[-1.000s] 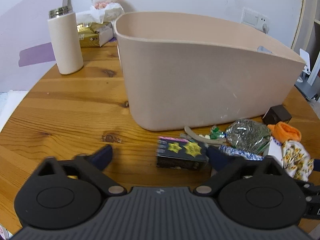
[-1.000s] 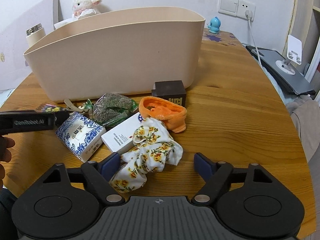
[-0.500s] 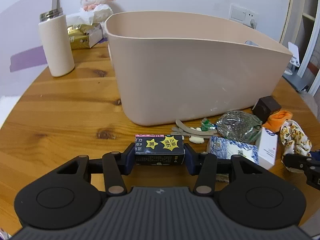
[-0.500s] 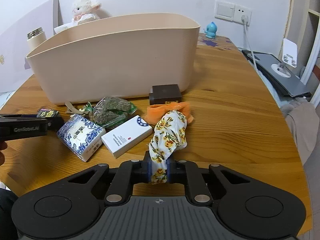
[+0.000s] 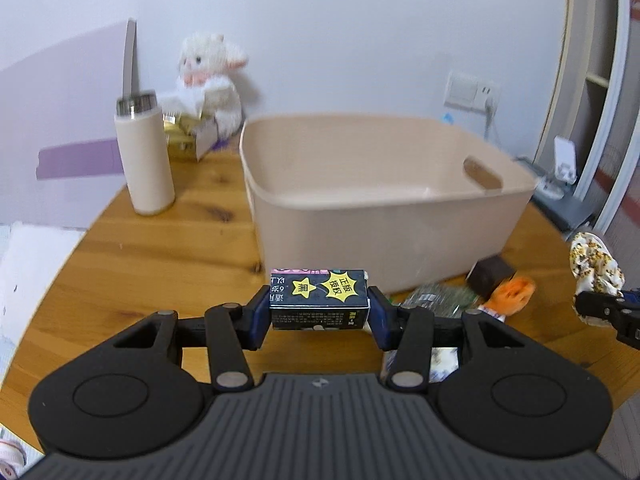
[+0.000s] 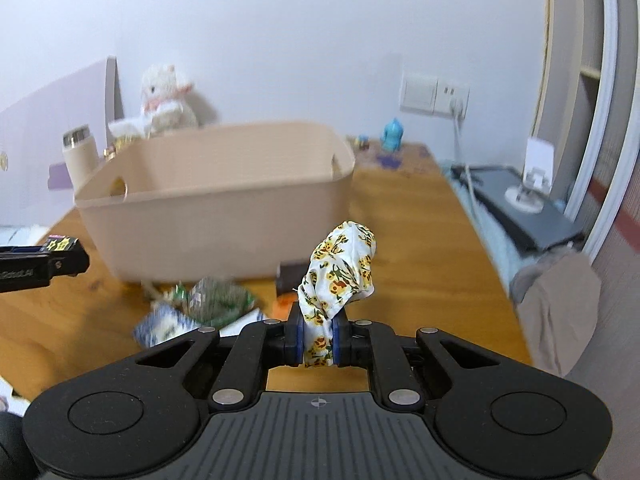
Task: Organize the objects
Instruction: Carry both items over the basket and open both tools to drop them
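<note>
Black box: clamped by its two short ends between the pads of the left hand-held gripper; carried level, clear of the worktop; yellow star labels are turned up toward the camera.
Left hand-held gripper: closed onto the black box, jaws kept apart only by the box's length.
Floral cloth: pinched at its lower end in the right hand-held gripper; the bunched remainder stands up above the fingers, off the worktop.
Right hand-held gripper: closed nearly all the way, only the thin fold of floral cloth sits between the pads.
Beige bin: seen straight ahead of both hand-held grippers, beyond the held things; open top, handle slot in an end wall; nothing can be made out inside.
Loose items: a green packet, a blue-and-white patterned box, an orange item and a small dark box lie on the worktop between the hand-held grippers and the bin's near wall; blurred.
Beyond, left of the left hand-held gripper: a cream flask stands upright; a white plush toy sits behind it against the wall.
</note>
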Motion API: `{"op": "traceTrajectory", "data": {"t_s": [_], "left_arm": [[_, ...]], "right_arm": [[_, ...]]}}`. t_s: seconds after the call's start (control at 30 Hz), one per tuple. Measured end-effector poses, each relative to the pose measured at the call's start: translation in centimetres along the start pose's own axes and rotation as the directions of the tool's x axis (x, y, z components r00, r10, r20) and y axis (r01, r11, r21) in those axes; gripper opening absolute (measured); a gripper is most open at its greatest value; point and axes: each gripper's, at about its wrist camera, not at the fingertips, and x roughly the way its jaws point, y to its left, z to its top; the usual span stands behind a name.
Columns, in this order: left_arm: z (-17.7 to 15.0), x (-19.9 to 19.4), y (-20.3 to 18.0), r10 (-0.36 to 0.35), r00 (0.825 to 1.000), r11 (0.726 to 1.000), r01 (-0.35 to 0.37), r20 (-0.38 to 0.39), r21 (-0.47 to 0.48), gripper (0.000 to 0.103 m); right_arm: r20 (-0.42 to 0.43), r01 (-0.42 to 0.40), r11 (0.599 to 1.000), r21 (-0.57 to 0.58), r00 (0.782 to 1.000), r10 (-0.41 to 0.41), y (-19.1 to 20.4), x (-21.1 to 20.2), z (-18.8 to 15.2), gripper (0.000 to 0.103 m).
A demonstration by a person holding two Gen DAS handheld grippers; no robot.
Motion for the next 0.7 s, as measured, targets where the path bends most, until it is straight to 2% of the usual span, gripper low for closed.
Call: {"op": "traceTrajectory", "data": {"t_s": [0.2, 0.43, 0.6, 0.7], "left_arm": [[3.1, -1.7, -0.8, -0.005, 0.996, 1.0, 0.003, 0.094, 0.023, 0.052], [7.3, -0.4, -1.8, 0.019, 0.986, 0.999, -0.024, 0.166, 0.033, 0.052], [9.1, 3.5, -2.4, 0.042, 0.991, 0.998, -0.046, 0.127, 0.031, 0.051], [9.0, 6.6, -2.5, 0.033, 0.998, 0.999, -0.034, 0.048, 0.022, 0.051]], "right_arm": [[0.106, 0.011, 1.0, -0.01, 0.994, -0.009, -0.1, -0.9, 3.7, 0.012], [0.189, 0.009, 0.999, -0.038, 0.982, -0.001, 0.8, 0.4, 8.2, 0.012], [0.175, -0.014, 0.998, -0.053, 0.984, 0.023, 2.0, 3.0, 10.3, 0.012], [0.146, -0.009, 0.996, -0.083, 0.989, 0.022, 3.3, 5.0, 10.8, 0.012]]}}
